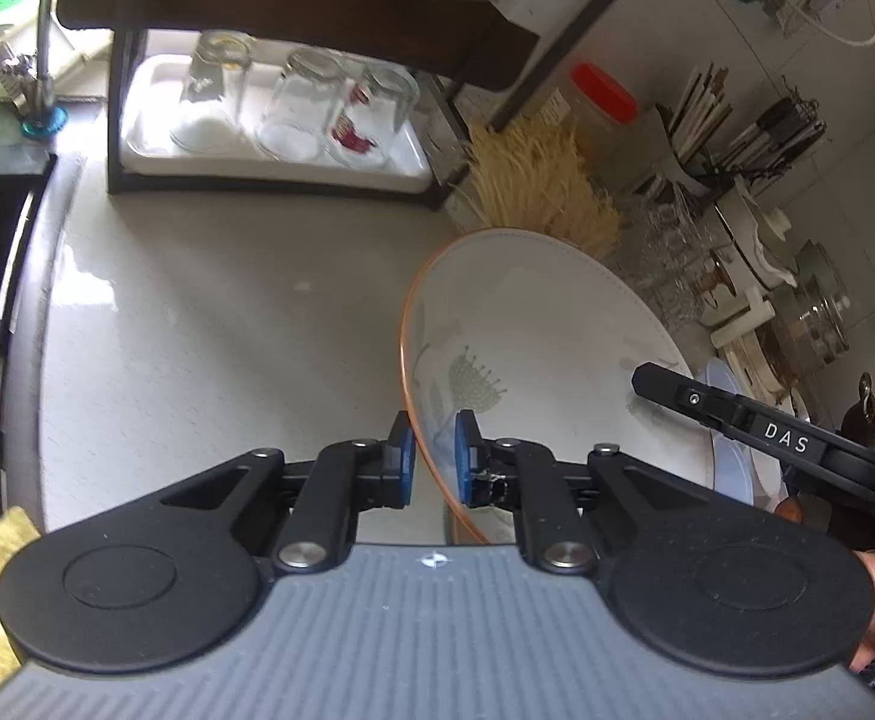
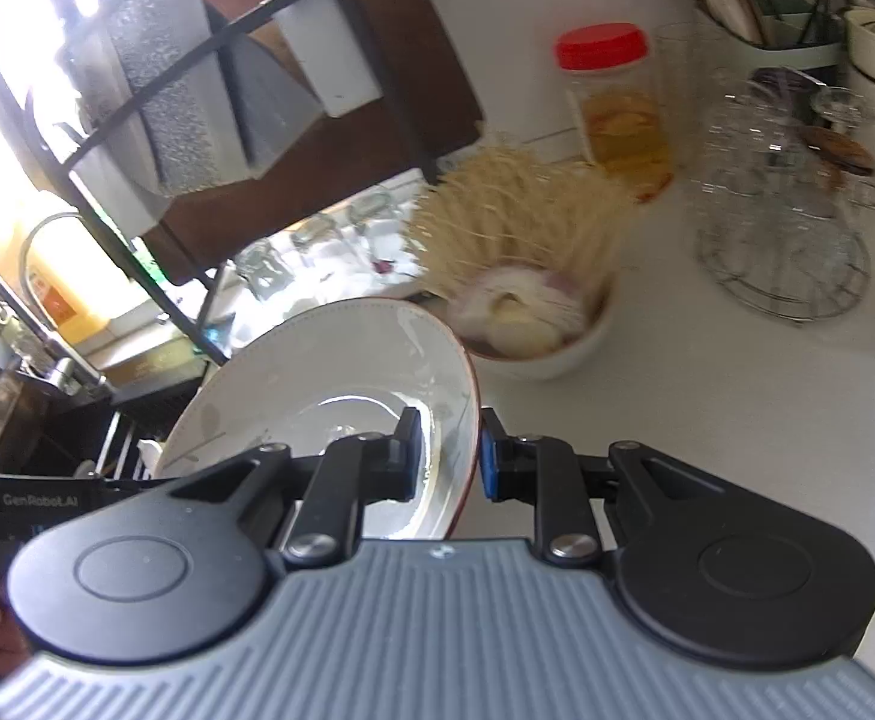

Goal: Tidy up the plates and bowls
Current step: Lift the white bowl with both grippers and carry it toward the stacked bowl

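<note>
Left gripper (image 1: 435,459) and right gripper (image 2: 449,453) clamp opposite plate (image 1: 533,324) rims.

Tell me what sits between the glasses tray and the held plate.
Bare countertop lies between the tray and the plate, clearest in the left wrist view.

left tool (image 1: 432,459): pads clamped on plate (image 1: 533,324) rim | right tool (image 2: 451,455): clamped on opposite rim, both tilted down
</note>
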`<state>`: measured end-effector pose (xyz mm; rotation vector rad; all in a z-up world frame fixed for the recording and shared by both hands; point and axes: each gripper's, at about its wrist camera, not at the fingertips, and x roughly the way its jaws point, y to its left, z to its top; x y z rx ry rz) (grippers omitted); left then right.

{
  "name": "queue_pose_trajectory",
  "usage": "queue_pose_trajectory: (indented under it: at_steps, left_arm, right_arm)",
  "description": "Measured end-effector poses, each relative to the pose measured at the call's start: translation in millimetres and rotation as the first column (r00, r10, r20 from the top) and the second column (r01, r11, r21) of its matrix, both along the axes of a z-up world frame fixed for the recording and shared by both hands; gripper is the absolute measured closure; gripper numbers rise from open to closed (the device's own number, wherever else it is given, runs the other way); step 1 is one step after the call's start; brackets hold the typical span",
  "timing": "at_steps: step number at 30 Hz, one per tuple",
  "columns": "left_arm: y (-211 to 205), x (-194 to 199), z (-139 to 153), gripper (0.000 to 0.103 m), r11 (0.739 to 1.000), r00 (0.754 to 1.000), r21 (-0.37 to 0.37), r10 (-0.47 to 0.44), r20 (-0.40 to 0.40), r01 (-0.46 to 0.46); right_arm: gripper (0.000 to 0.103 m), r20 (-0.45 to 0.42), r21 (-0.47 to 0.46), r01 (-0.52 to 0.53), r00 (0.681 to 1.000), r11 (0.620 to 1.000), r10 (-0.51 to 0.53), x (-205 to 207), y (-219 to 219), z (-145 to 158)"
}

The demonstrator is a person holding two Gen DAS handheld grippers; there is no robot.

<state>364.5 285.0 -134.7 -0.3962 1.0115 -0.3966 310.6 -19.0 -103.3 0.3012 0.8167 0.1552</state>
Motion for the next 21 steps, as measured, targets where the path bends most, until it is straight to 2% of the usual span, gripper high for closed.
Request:
queue_pose_trajectory:
  at_steps: [9, 14, 21]
  left_arm:
    - [-52.7, -11.4, -21.9, 0.086, 0.998, 0.994, 0.018, -0.065, -0.084, 0.066]
    - [-66.2, -11.2, -35.5, 0.086, 0.993, 0.984, 0.049, -0.097, -0.147, 0.105]
    - [-77.2, -9.3, -46.0, 0.086, 0.993, 0.971, 0.044, -0.102, -0.214, 0.114]
  right_arm:
    - [0.080, -0.046, -0.006, 0.049, 0.998, 0.999, -0.049, -32.8, -45.1, -18.3]
    - [0.080, -0.100, -0.012, 0.060, 0.993, 0.998, -0.061, -42.8, -53.4, -35.2]
    - [0.080, -0.114, -0.028, 0.082, 0.990, 0.996, -0.085, -54.1, -59.1, -41.1]
